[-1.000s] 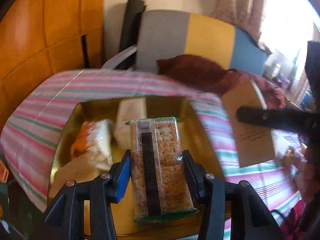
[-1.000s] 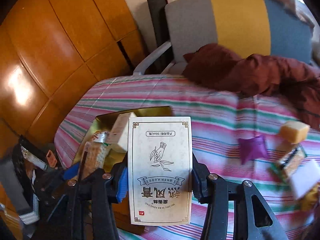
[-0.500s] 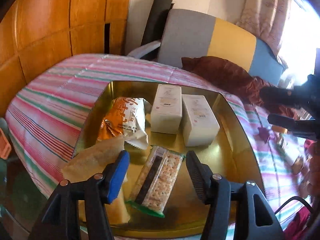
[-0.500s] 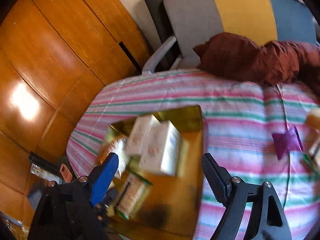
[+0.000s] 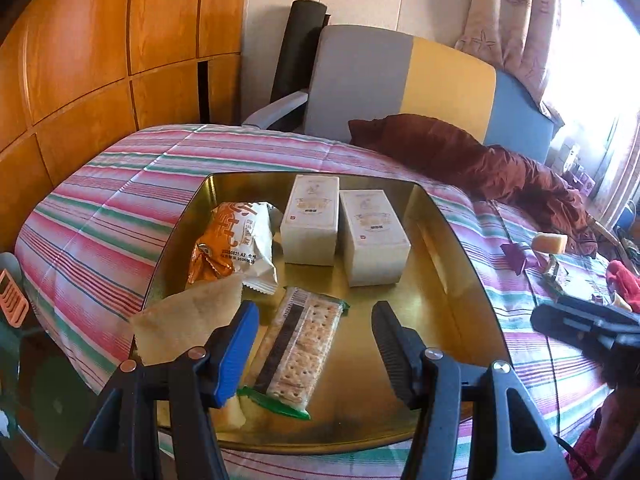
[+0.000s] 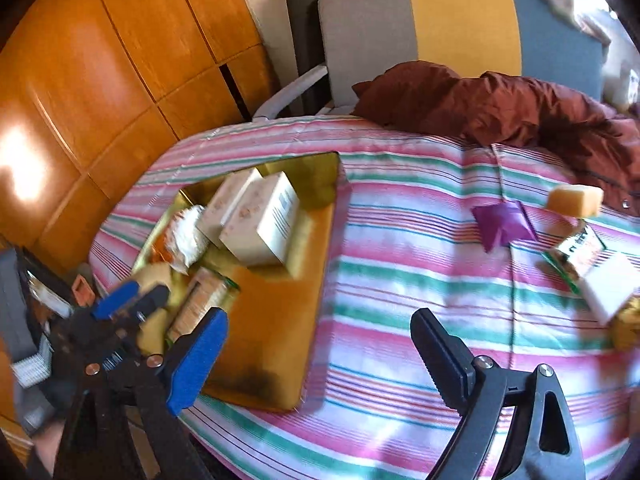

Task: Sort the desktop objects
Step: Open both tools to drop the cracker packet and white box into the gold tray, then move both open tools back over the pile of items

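Observation:
A gold tray point(image 5: 452, 264) on the striped tablecloth holds two white boxes point(image 5: 310, 220) point(image 5: 374, 236) side by side, an orange-and-white snack bag point(image 5: 232, 244), a tan bread piece point(image 5: 188, 320) and a cracker pack point(image 5: 300, 344). My left gripper point(image 5: 314, 320) hovers open just above the cracker pack, its pads clear of it. In the right wrist view my right gripper point(image 6: 318, 320) hangs over the tray's point(image 6: 280, 340) near right edge with its jaws opening and nothing between them. The left gripper point(image 6: 120, 304) shows at that tray's near left corner.
On the cloth to the right lie a purple pouch point(image 6: 504, 224), a yellow block point(image 6: 576, 200), another cracker pack point(image 6: 580, 248) and a white item point(image 6: 608, 284). A dark red garment point(image 6: 500, 104) is heaped at the back before a striped chair point(image 6: 460, 32). Wooden panels point(image 6: 100, 80) stand on the left.
My left gripper let go of the cracker pack, which now lies in the tray. My right gripper released the white box beside the other box, opened wide and drew off to the right.

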